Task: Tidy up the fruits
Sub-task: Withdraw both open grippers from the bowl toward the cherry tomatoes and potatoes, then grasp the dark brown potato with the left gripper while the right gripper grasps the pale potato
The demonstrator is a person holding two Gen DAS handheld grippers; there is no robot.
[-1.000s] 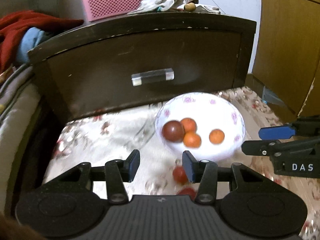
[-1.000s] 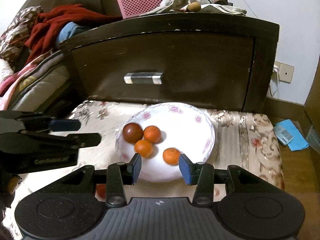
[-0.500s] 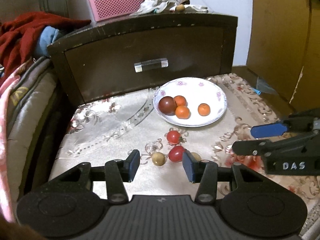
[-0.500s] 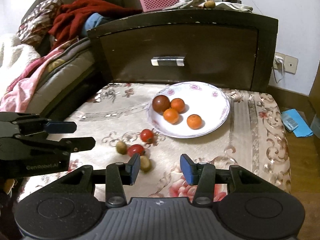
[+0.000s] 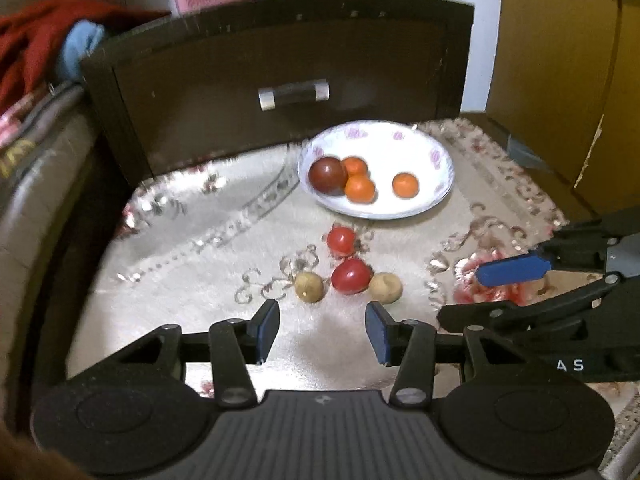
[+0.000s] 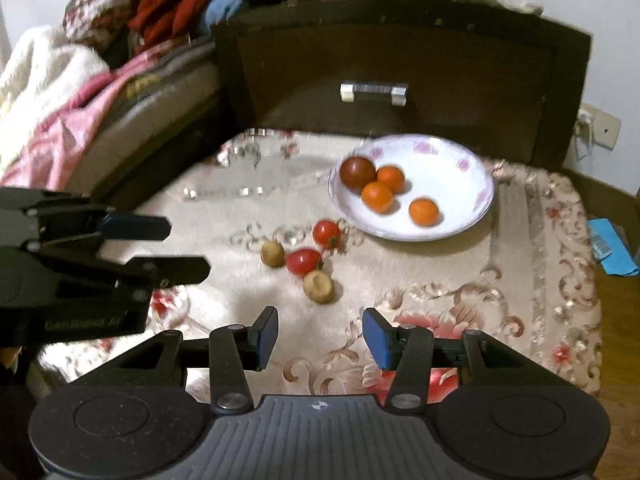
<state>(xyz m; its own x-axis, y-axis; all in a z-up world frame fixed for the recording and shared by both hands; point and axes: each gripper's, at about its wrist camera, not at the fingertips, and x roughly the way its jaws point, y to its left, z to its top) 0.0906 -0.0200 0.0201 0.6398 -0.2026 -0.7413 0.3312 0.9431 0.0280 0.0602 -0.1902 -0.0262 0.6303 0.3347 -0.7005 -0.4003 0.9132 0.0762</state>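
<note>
We've pulled back from the plate (image 5: 438, 188) over the last second, and the loose fruit on the cloth has come into view ahead of us. Our left gripper (image 5: 322, 330) hangs with its fingers (image 5: 267, 326) spread wide and nothing between them; our right gripper (image 6: 320, 336) is the same, fingers parted and empty. Just beyond the left fingers lie a brown fruit (image 5: 309, 287), a red tomato (image 5: 351, 276) touching or nearly touching it, and a second brown fruit (image 5: 385, 287) on its other side, with another tomato (image 5: 341, 240) between that cluster and the plate. In the plate sit a dark round fruit (image 5: 327, 175) and three oranges (image 5: 360, 189), all on the tabletop (image 5: 180, 272) in front of a dark drawer (image 5: 280, 80). We judge the tomatoes light, smooth-skinned and soft, so a gentle squeeze across the widest part suits them. They look likely to roll if nudged.
</note>
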